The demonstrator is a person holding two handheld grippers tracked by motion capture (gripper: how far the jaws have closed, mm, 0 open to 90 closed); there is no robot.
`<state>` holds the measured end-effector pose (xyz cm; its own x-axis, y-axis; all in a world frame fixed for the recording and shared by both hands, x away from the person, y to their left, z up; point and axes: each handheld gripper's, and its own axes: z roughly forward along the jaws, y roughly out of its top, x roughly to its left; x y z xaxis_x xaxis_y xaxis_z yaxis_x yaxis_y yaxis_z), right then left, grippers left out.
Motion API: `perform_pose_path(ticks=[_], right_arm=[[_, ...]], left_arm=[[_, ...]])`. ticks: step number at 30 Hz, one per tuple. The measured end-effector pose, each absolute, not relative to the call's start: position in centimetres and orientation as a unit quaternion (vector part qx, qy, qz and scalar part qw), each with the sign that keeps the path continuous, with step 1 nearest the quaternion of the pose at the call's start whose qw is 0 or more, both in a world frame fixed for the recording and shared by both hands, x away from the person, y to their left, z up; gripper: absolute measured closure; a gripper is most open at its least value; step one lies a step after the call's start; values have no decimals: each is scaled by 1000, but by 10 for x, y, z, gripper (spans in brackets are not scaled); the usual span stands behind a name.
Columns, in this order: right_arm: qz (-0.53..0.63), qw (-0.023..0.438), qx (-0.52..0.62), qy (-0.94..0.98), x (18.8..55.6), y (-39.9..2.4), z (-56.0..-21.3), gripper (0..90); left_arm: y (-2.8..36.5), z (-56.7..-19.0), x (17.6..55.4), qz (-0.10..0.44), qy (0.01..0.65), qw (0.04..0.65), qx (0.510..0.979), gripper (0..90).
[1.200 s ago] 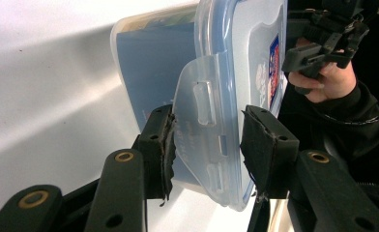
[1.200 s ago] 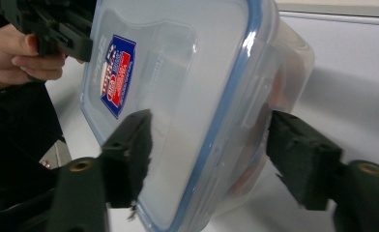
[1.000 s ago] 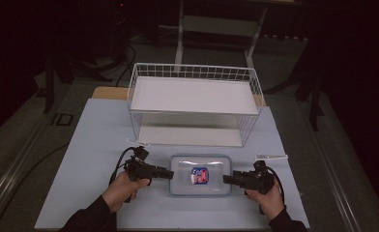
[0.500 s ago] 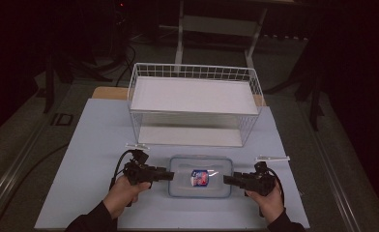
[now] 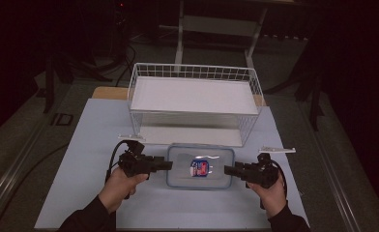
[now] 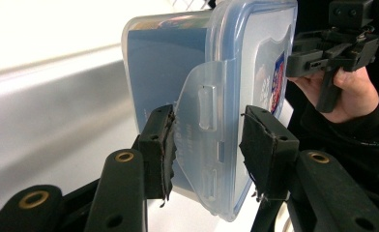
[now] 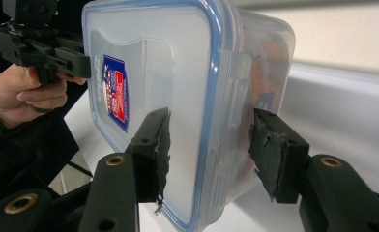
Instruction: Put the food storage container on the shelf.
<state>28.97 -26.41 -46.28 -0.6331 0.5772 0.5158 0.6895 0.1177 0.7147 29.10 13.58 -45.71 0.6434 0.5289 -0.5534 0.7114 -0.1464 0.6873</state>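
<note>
Near edge of table (image 5: 81,145): two hands in from the bottom, dark sleeves. Left gripper (image 5: 166,165) clamped on the left short end of a clear plastic container (image 5: 200,166), pads either side of the lid's side latch (image 6: 204,111) in the left gripper view. Right gripper (image 5: 230,170) at the opposite short end; jaws just been closing, container edge between them, left pad against the lid face, right pad close to the side clip (image 7: 236,92), contact there not clear. Container lidded, blue-rimmed, red-and-blue label (image 5: 198,167) on top, roughly level between the two grippers, over the near middle of the table; whether lifted clear of the surface cannot be told from the high view. Beyond, toward the far edge: white wire basket (image 5: 195,72), upright, open top, white panel inside, just behind the container. Two small white strips on the table, one left (image 5: 131,137) of the basket's near corner, one right (image 5: 276,150). Floor and stand legs dark behind.
</note>
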Motion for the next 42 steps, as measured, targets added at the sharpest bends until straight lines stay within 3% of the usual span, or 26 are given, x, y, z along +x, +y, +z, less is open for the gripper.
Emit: perform_pose_path(ticks=[31,42], right_arm=[[-569,12,-394,-722,360,-246,-333,498],[-572,6,-397,-718,391,-238,-315,496]], left_arm=[[155,-326,344,-19,394,553,734,566],[159,-310,372,0,402,549,733,560]])
